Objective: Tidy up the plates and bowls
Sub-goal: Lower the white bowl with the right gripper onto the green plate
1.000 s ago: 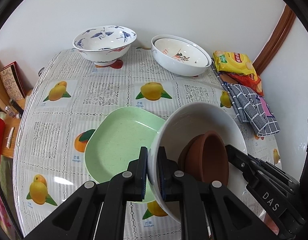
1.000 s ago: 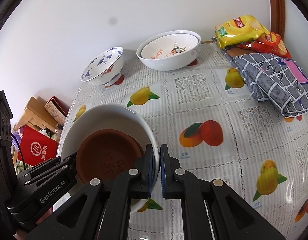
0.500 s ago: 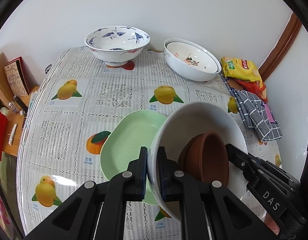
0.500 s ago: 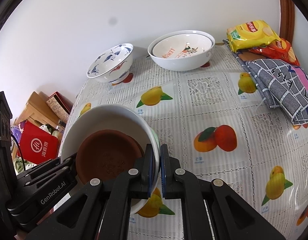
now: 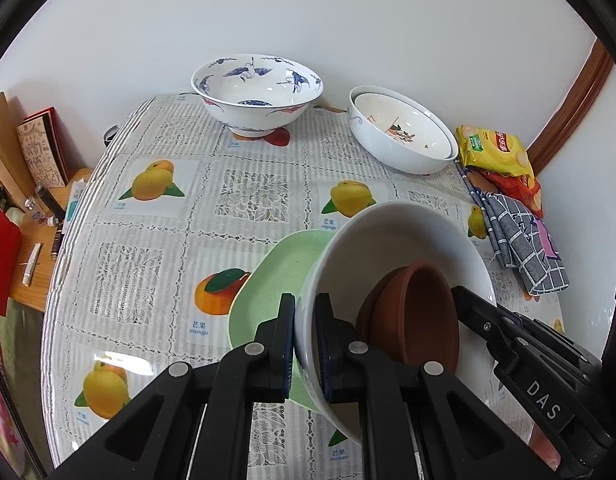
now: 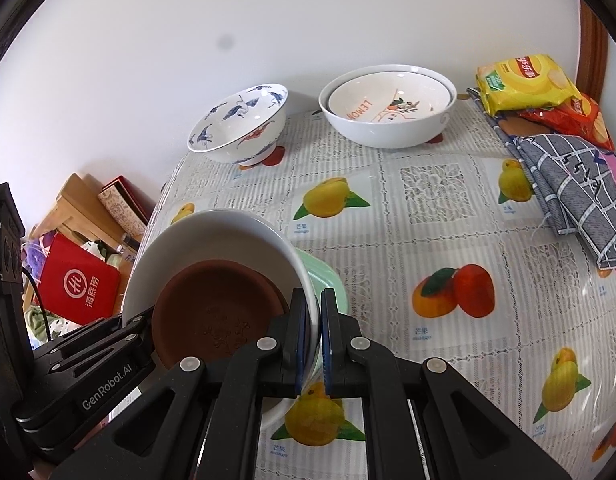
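On the left, a side shelf [image 5: 36,200] with books and a red bag [image 6: 78,286] is cut by the frame edge; its small items are too small to tell. The left gripper [image 5: 305,340] is clamped on the near rim of the white bowl [image 5: 392,236], and the right gripper [image 6: 313,344] pinches the opposite rim, so the bowl hangs tilted between them. A brown dish [image 5: 416,316] lies inside it. The bowl hides much of the green plate [image 5: 276,276] on the table [image 5: 148,272] below. Further back stand the crane bowl [image 5: 256,92] and, right of it, two nested bowls [image 5: 404,136]; snack bags [image 5: 496,152] and a checked cloth [image 5: 524,248] lie at the right edge. Since a second ago, the bowl has shifted right across the plate, covering more of it.
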The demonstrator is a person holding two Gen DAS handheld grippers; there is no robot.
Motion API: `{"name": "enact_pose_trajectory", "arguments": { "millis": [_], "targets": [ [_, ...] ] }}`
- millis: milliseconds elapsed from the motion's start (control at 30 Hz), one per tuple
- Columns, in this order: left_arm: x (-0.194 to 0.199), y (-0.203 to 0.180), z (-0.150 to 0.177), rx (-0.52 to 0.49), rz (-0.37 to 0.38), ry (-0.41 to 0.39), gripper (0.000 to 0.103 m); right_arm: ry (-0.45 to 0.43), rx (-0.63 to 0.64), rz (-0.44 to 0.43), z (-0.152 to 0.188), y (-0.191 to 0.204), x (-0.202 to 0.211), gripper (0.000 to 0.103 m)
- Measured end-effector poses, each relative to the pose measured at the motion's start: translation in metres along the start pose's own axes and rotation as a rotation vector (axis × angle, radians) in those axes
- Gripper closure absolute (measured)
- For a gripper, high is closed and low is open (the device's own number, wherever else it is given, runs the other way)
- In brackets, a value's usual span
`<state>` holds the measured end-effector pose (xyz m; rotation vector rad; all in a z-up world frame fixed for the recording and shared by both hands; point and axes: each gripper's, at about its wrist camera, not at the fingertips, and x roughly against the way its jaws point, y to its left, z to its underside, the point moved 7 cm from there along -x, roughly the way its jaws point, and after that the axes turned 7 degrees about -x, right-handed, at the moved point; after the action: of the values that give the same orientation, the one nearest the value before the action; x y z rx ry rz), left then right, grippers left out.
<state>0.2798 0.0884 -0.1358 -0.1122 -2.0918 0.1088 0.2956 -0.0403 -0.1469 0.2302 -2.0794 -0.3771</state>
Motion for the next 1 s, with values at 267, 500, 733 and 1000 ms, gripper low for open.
{"name": "enact_pose_trajectory", "arguments": {
  "millis": [267, 500, 733, 1000],
  "targets": [
    [-0.005, 0.011, 0.001, 0.015, -0.013, 0.009, 0.093, 0.019, 0.015, -0.009, 0.002, 0.007, -0.011, 0.096],
    [-0.017, 0.018, 0.004, 0.025, -0.018, 0.028, 0.093, 0.041, 0.014, -0.006, 0.004, 0.008, -0.025, 0.096],
    [-0.032, 0.026, 0.006, 0.036, -0.017, 0.053, 0.093, 0.065, 0.017, 0.003, 0.005, 0.007, -0.041, 0.096],
    [-0.052, 0.028, 0.009, 0.044, -0.005, 0.077, 0.093, 0.092, 0.019, 0.028, 0.007, 0.002, -0.059, 0.096]
  ]
}}
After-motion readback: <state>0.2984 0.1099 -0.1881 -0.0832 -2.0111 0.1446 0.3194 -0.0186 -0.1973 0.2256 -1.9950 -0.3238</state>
